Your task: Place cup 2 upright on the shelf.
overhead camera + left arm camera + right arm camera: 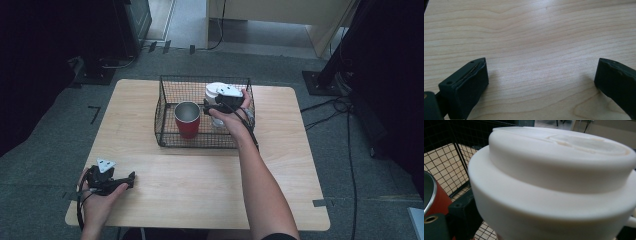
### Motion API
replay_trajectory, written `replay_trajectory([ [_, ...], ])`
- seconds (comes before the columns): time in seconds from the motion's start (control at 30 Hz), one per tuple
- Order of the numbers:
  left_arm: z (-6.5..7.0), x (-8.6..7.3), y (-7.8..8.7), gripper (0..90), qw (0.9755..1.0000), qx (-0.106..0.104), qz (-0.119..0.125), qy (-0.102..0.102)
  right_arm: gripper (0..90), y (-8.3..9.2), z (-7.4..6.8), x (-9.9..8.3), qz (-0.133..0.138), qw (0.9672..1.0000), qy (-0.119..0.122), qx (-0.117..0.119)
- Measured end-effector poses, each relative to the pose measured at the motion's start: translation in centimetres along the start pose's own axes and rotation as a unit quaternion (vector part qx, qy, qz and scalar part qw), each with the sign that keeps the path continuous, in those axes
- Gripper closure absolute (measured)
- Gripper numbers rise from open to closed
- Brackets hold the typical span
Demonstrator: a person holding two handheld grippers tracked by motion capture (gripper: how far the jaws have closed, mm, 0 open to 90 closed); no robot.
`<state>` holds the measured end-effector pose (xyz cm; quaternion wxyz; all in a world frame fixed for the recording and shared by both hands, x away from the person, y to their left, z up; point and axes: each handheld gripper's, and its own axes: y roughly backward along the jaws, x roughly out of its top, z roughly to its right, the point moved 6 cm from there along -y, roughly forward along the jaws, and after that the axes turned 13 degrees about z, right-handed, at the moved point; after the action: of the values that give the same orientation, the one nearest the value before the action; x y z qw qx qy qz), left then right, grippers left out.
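A container with a wide white lid [216, 90] [554, 177] stands in the right part of a black wire basket [161, 107] [446, 162]. My right gripper [212, 108] reaches into the basket with the container between its jaws. One black jaw stands close beside the container's wall at the lower left of the right gripper view, and the pads do not seem to press. A red cup with a metal inside [187, 120] [432, 195] stands upright to the left of the container. My left gripper [131, 179] [541, 82] rests open on the table near the front left, with nothing between its jaws.
The wooden table [200, 175] has free room in front of the basket and on both sides. Cables [345, 145] and stands lie on the floor to the right and at the back.
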<state>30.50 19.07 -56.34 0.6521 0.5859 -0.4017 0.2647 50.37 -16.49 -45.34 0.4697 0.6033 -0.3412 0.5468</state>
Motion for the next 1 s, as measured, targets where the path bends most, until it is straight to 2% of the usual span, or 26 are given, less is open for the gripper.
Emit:
replay_trajectory([
  [0.3,0.0,0.0,0.0,0.0,1.0,0.0,0.0,0.0,4.4,0.5,1.0,-0.4,0.014,0.9993,-0.021,-0.027],
  [0.37,0.0,0.0,0.0,0.0,1.0,0.0,0.0,0.0,4.4,0.7,1.2,-0.4,0.019,0.9994,-0.014,-0.025],
  [0.63,0.0,0.0,0.0,0.0,1.0,0.0,0.0,0.0,4.4,1.0,1.2,-0.2,0.031,0.9992,-0.014,-0.023],
  [0.87,0.0,0.0,0.0,0.0,1.0,0.0,0.0,0.0,0.0,1.0,0.8,-0.1,0.021,0.9996,0.001,-0.018],
  [1.0,0.0,0.0,0.0,0.0,1.0,0.0,0.0,0.0,0.0,1.0,0.9,0.0,0.023,0.9996,-0.004,-0.017],
])
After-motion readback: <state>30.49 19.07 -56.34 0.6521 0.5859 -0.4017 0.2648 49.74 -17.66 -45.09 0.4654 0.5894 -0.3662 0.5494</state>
